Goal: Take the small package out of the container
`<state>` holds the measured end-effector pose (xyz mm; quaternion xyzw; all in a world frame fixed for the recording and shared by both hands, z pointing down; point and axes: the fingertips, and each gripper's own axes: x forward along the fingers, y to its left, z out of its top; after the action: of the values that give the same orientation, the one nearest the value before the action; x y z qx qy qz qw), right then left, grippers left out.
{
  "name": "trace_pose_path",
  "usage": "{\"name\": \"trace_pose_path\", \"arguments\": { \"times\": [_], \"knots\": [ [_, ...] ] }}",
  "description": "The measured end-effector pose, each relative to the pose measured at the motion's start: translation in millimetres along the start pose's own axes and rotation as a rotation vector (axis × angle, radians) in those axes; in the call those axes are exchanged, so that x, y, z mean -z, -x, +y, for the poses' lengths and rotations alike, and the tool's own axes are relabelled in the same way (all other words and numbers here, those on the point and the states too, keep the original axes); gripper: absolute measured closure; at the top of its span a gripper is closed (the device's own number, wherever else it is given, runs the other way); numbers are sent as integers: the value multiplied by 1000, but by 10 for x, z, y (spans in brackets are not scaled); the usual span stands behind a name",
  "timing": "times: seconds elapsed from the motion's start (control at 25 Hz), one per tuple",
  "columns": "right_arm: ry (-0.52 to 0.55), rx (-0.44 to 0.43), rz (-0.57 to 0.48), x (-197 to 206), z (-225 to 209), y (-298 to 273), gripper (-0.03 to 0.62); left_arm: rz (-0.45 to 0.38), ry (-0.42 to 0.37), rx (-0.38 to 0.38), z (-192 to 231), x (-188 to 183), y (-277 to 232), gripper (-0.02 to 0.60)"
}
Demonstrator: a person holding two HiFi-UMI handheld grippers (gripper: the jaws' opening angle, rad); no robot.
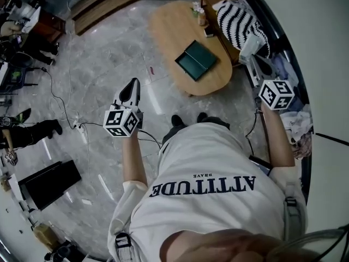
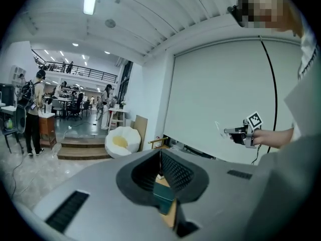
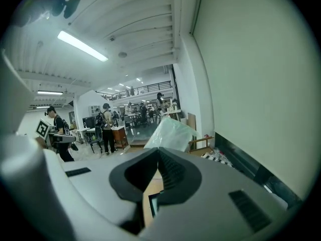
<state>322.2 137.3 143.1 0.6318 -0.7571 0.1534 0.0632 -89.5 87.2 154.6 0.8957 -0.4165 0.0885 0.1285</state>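
Table (image 1: 169, 31) at 12 o'clock holds container (image 1: 196, 60); right gripper (image 3: 159, 151) clamps package (image 3: 173, 133), left gripper (image 2: 160, 152) closed empty; extracted, next likely set-down

The floor (image 1: 109, 64) is grey stone-look tile, polished and glossy, streaked with reflected light. The oval table (image 1: 169, 26) is smooth pale wood with a soft matt sheen. On it, the container (image 1: 196, 60) is dark green and smooth; its material cannot be told. The left gripper (image 2: 160, 152) has a matt grey plastic shell, and its fingers (image 2: 176, 172) carry black ribbed pads. The small package (image 3: 171, 134) pinched in the right gripper (image 3: 159, 152) is thin, crinkled, translucent plastic film. The person's T-shirt (image 1: 212, 162) is soft white cloth. A black-and-white striped cloth (image 1: 240, 19) beside the table looks knitted.
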Motion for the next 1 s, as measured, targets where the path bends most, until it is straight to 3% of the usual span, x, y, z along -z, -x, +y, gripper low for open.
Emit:
{"name": "trace_pose_path", "arguments": {
  "times": [1.0],
  "knots": [
    [-12, 24, -41, -180, 394, -129, 573, -30, 30, -3, 516, -90, 215, 558]
  ]
}}
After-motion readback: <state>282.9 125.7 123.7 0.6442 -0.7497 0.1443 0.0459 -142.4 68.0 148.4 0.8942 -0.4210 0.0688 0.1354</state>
